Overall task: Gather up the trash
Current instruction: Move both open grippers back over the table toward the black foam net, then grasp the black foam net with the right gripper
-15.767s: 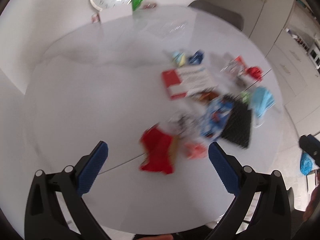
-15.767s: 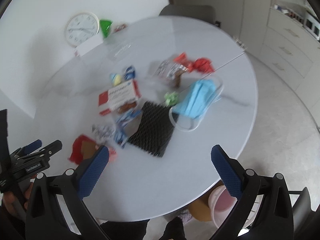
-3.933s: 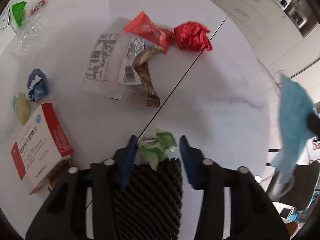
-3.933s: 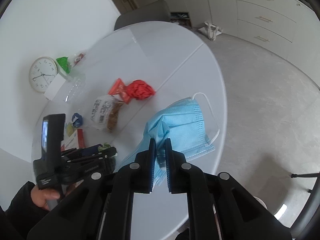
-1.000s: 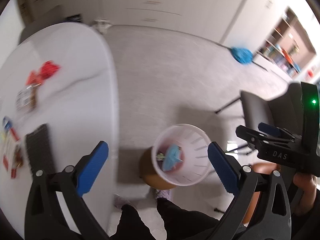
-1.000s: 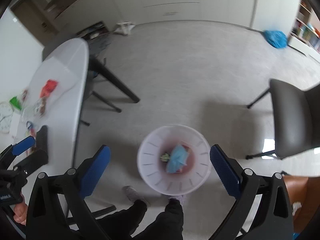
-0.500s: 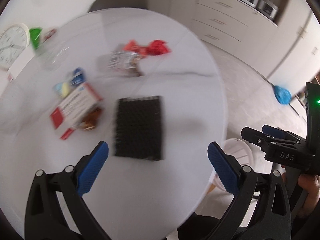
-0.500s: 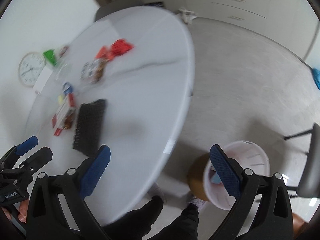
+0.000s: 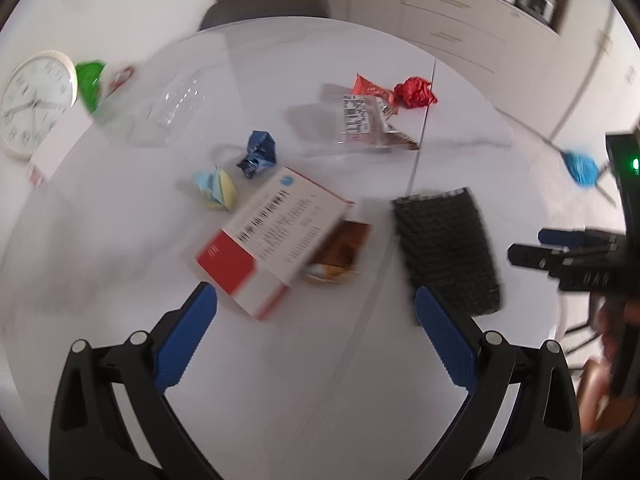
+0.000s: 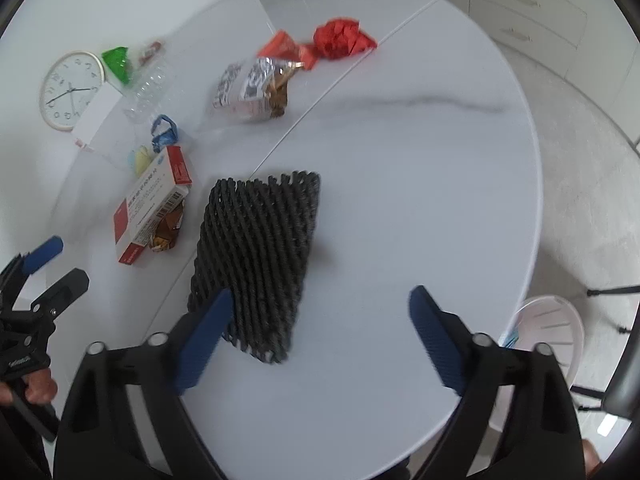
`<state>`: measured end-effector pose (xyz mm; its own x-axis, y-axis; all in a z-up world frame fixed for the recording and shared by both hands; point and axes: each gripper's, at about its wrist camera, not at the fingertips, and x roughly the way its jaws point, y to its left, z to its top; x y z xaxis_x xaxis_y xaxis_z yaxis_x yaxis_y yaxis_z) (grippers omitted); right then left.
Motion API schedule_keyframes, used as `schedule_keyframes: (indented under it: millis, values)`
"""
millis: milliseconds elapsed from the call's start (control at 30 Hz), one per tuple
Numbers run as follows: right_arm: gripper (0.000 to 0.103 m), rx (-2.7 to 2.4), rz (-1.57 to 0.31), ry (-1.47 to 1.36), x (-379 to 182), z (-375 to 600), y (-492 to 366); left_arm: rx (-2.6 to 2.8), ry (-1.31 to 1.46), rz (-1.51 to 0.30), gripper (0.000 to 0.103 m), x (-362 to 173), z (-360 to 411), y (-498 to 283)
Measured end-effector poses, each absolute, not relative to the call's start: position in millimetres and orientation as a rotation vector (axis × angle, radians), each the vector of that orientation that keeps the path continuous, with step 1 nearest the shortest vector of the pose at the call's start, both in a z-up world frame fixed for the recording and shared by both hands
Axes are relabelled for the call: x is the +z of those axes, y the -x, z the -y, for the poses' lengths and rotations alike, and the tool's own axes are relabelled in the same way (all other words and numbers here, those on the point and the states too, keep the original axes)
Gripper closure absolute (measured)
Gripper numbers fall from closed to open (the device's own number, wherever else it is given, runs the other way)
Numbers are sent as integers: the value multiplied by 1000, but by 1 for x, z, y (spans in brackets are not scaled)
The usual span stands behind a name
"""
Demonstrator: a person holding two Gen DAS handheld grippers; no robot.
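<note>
Both grippers hover open and empty over the round white table (image 10: 420, 168). My left gripper (image 9: 316, 320) is just before a red-and-white box (image 9: 272, 236) lying on a brown wrapper (image 9: 340, 252). My right gripper (image 10: 320, 316) is above the near end of a black foam net (image 10: 260, 256), which also shows in the left wrist view (image 9: 448, 252). Further back lie a blue wrapper (image 9: 258, 154), a yellow and light-blue crumple (image 9: 216, 188), a clear printed bag (image 10: 252, 88), a red packet (image 10: 284, 50) and a red paper ball (image 10: 340, 38).
A pink-white trash bin (image 10: 552, 336) stands on the floor right of the table, a blue mask showing in it. A wall clock (image 10: 68, 88), a green wrapper (image 10: 116, 64) and a clear plastic tray (image 9: 172, 108) sit at the table's far left. A chair (image 9: 264, 8) stands behind.
Both grippers swung from over the trash bin back over the table and now sit lower and closer to the box and the black net. Both stay open.
</note>
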<state>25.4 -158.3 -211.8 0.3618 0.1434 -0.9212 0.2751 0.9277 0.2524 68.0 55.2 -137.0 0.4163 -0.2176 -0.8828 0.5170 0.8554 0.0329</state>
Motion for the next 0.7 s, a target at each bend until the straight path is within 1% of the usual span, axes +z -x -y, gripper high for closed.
schedule_keyframes:
  millis: [67,233,300,333,400,500,600,700]
  values:
    - [23,-105,-1217,-420,-216,156,-30,-509,-369,-1043,8,-145,-63,-82]
    - [37,-163,-1246,-421,-224,143,-45,-618,-475,-1058,8,-169,-76,-119]
    - [48,-173,-1251,-421,-227,138,-49,-672,-505,-1073,8,-179,-77,-131]
    - [51,-177,-1254,-421,-227,136,-51,-698,-525,-1076,8,-184,-77,-136]
    - [69,-187,-1269,-426,-230,133,-54,-733,-570,-1075,8,-193,-75,-143]
    - [82,-195,-1285,-427,-234,129,-55,-784,-610,-1080,8,-203,-75,-153]
    - [87,-190,-1288,-393,-231,124,-55,-830,-589,-1100,8,-209,-77,-161]
    - [88,-186,-1284,-370,-226,120,-56,-869,-562,-1118,8,-212,-79,-165]
